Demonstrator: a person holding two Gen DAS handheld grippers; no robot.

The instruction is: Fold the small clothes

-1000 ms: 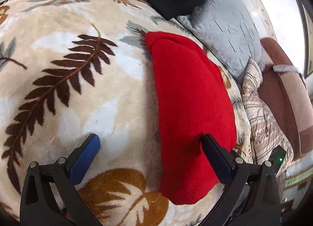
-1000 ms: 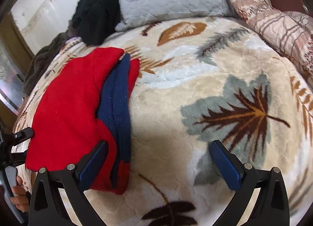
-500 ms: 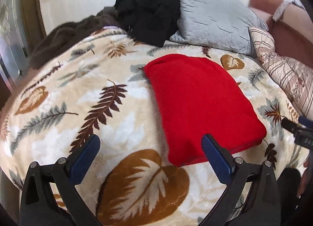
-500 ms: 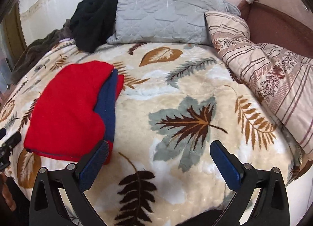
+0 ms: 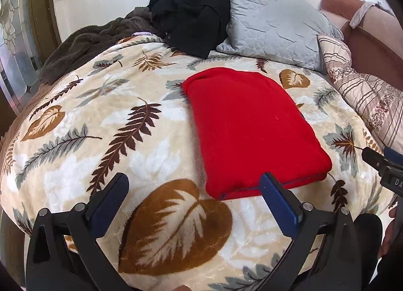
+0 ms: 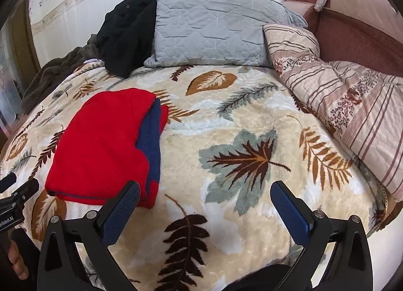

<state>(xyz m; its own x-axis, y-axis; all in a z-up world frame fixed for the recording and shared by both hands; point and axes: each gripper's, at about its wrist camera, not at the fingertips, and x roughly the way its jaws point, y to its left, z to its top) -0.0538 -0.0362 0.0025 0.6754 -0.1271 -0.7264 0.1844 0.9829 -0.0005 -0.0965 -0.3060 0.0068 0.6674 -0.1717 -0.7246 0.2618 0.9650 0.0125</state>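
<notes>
A folded red garment (image 5: 252, 130) with a navy layer showing along one edge lies flat on the leaf-patterned blanket (image 5: 100, 140) covering the bed, nearer the left claw (image 5: 194, 205) than the right claw (image 6: 205, 210). Both claws hang above the blanket's near edge, jaws spread wide and empty. In the right wrist view the left tool's body bears white lettering that partly reads "nRobot.AI". A grey pillow (image 6: 214, 29) and a black garment (image 5: 189, 11) sit at the head.
</notes>
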